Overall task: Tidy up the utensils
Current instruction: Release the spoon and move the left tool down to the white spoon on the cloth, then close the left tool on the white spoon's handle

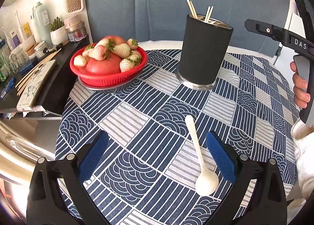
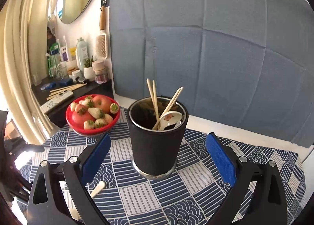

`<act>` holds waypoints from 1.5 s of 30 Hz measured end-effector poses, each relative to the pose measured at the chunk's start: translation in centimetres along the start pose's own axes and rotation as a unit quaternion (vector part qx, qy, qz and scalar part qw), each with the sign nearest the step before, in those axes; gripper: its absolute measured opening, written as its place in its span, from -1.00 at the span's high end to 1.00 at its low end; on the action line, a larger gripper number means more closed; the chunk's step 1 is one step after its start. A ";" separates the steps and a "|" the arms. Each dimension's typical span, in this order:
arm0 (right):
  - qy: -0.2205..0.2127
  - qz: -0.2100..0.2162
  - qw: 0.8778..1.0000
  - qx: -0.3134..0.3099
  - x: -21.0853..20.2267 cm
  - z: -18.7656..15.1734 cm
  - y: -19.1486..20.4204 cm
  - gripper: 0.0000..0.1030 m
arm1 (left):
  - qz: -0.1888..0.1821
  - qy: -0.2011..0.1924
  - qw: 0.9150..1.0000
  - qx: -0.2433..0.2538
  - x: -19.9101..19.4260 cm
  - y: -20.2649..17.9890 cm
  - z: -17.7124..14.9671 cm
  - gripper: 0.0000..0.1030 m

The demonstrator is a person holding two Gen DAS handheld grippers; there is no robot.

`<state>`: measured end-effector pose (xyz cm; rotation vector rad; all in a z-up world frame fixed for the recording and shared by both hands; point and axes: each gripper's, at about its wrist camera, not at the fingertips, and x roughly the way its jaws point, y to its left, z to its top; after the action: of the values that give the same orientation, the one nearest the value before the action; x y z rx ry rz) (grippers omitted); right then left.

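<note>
My left wrist view looks steeply down at the tabletop (image 1: pixel 137 95), close over a spoon (image 1: pixel 198 158). My right looks shallower, close to the cup (image 2: pixel 157 146). Both share cup, fruit bowl (image 1: pixel 109 76) and backdrop (image 2: pixel 215 48).

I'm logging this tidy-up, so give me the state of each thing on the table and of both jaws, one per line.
White spoon: lying flat on the cloth, between the left jaws, untouched.
Cup: upright, holding chopsticks and a patterned spoon.
Red bowl: upright, full of fruit.
Left gripper: jaws open.
Right gripper: jaws open around the cup, not touching.
</note>
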<state>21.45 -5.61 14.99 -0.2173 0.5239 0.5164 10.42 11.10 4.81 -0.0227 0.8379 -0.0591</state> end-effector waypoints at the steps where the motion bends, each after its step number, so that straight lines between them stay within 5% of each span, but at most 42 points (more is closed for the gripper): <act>1: 0.007 0.005 1.000 0.000 0.3 -0.4 0.2 -0.81 | -0.001 0.004 1.000 -0.001 0.2 0.0 -0.4 -0.89; 12: 0.137 0.060 0.988 0.025 5.8 -6.6 1.4 -0.81 | -0.017 0.047 0.999 0.015 1.5 -1.8 -4.1 -0.89; 18: 0.192 0.049 0.980 0.024 7.7 -9.2 2.0 -0.81 | -0.026 0.060 0.997 0.031 2.6 -3.6 -4.9 -0.89; 28: 0.217 0.043 0.975 -0.002 8.7 -11.1 3.1 -0.81 | 0.021 0.090 0.993 0.079 4.6 -5.6 -5.6 -0.91; 32: 0.231 0.038 0.972 -0.002 9.2 -11.7 3.0 -0.81 | -0.008 0.108 0.993 0.048 4.9 -3.9 -5.3 -0.92; 45: 0.271 0.049 0.961 -0.008 9.4 -12.8 2.7 -0.88 | -0.003 0.087 0.995 0.044 4.5 -3.1 -5.6 -0.92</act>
<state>21.66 -3.61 -1.00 -0.3530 1.0700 0.5570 9.13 7.73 -2.13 0.0639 1.0083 -0.1049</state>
